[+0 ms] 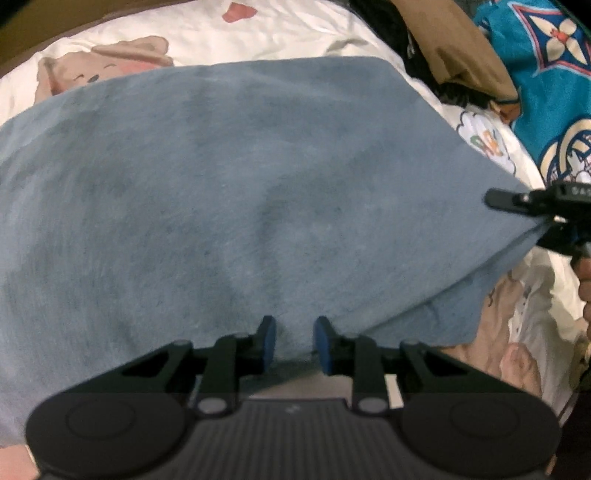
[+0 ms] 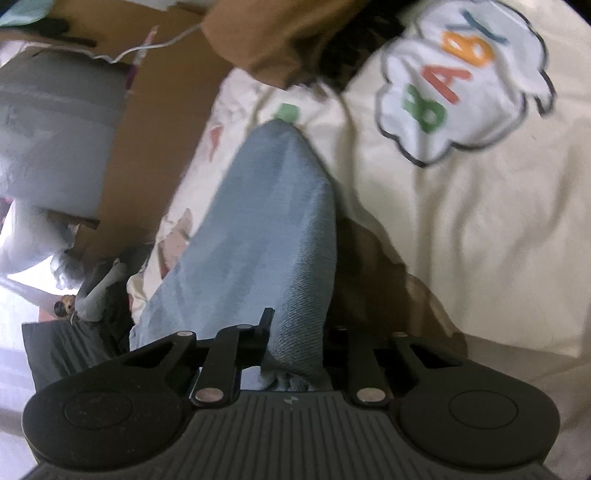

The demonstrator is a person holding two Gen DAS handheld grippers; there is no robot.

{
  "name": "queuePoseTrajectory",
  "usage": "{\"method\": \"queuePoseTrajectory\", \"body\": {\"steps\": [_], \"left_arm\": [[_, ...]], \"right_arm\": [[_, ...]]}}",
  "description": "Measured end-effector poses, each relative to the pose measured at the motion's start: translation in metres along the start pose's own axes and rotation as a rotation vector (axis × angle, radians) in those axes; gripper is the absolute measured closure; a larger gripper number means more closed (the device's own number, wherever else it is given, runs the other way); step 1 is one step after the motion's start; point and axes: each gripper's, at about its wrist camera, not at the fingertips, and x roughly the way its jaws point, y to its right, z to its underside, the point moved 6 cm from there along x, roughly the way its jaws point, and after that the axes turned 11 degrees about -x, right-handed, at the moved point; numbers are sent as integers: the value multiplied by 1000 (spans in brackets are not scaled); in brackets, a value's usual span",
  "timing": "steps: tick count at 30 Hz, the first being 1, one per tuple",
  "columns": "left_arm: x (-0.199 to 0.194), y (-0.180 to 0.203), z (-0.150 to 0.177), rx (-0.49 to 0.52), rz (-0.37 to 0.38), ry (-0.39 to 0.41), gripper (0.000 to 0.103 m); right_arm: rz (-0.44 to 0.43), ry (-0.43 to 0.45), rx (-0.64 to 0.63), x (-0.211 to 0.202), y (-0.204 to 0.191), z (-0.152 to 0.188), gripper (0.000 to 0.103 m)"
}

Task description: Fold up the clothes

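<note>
Left wrist view: a soft grey-blue cloth garment lies spread on a cream cartoon-print bedsheet. Left gripper jaws pinch its near edge; right gripper jaws clench a corner, mid-fold. Next, both held edges likely need carrying across together.

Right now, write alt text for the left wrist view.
A blue-grey garment lies spread over a cream cartoon-print bedsheet, filling most of the frame. The left gripper grips its near edge, and the right gripper pinches its right corner.
</note>
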Motion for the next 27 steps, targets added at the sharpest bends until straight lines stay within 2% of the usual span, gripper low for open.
{"method": "queuePoseTrajectory", "body": {"steps": [4,9,19,27], "left_arm": [[-10,-7,-10,-50,40,-8,84],[-19,-13,-27,-70,61,23,84],[7,-27,-77,-123,44,65,84],[20,-29,-136,-131,10,77,88]], "right_arm": [[-24,17,-36,-7,-16,-8,88],[-53,20,-101,-14,-41,-18,88],[-93,14,-198,-21,-88,-27,88],[-94,8,-238,-21,-101,-28,88]]}}
